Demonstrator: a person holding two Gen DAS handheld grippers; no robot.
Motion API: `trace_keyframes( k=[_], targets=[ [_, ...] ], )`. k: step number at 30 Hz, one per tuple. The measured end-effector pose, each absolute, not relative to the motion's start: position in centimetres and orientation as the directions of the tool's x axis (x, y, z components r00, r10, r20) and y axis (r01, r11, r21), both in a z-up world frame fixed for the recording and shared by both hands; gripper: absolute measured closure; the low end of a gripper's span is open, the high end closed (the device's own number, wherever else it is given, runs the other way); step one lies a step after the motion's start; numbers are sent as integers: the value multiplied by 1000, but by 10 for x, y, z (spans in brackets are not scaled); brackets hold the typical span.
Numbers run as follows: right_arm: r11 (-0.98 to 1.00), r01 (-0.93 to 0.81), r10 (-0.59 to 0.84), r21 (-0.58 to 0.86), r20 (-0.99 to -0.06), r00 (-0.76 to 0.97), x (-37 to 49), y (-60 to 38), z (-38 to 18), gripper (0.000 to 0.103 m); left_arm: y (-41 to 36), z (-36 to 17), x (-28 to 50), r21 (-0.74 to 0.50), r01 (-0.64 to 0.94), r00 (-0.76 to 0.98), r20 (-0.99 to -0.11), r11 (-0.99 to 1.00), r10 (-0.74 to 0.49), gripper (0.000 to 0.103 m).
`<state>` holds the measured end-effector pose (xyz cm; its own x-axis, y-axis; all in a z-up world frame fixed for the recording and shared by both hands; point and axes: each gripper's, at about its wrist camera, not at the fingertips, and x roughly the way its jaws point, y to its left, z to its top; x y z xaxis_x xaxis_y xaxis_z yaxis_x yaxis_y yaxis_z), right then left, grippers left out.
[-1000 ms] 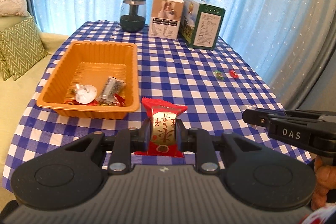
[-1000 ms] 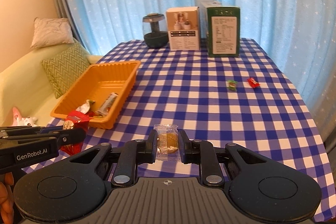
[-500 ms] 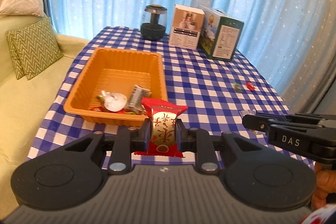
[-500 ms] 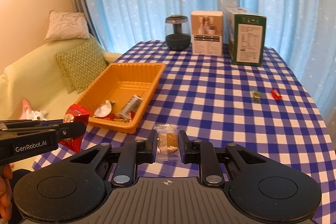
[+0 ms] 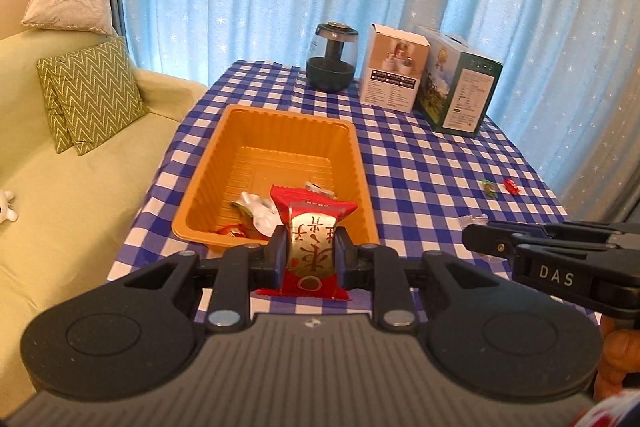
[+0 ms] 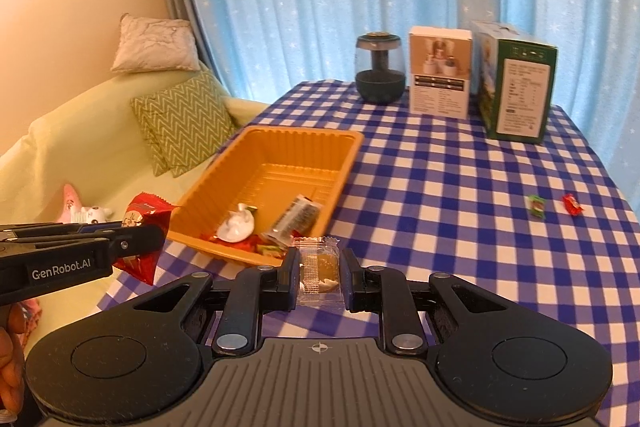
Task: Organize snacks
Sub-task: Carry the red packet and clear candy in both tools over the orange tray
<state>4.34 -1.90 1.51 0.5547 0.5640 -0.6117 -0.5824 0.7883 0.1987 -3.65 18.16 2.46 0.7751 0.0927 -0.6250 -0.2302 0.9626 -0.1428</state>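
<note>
My left gripper (image 5: 311,251) is shut on a red and gold snack packet (image 5: 310,243), held upright just short of the near rim of the orange tray (image 5: 224,163). My right gripper (image 6: 320,271) is shut on a small clear packet with a brown sweet (image 6: 320,267), near the tray's front right corner. The tray (image 6: 340,163) holds several wrapped snacks at its near end. In the right wrist view the left gripper (image 6: 156,235) comes in from the left with the red packet (image 6: 144,219). A green candy (image 6: 536,205) and a red candy (image 6: 573,205) lie on the checked cloth at the right.
A dark glass jar (image 6: 378,69), a white box (image 6: 439,73) and a green box (image 6: 518,91) stand along the table's far edge before blue curtains. A light green sofa (image 5: 80,187) with zigzag cushions runs along the table's left side.
Both grippers have moved left toward the orange tray with their packets still gripped. The tray now sits straight ahead of the left gripper instead of off to its left.
</note>
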Motion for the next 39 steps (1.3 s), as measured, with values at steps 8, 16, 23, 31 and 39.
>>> trace_keyframes(
  k=[8,16,23,31,39],
  targets=[
    [767,-608,586,205,-610,533,59,7,14,82,197,21,-23,-133,-237,768,-632,962,102,82],
    [762,-614,587,206,-621,520,80,24,5,82,212,14,-3,-129,-237,762,-640,963,101,82],
    [758,-621,586,199,-627,514,106,40,-2,82,233,6,23,-126,-244,757,-645,961,107,82],
    [759,-620,579,197,-640,505,140,58,-14,82,253,-7,60,-108,-235,749,-654,966,109,82],
    [758,-619,578,207,-653,489,168,75,-27,82,268,-19,96,-101,-213,736,-670,972,92,82]
  ],
)
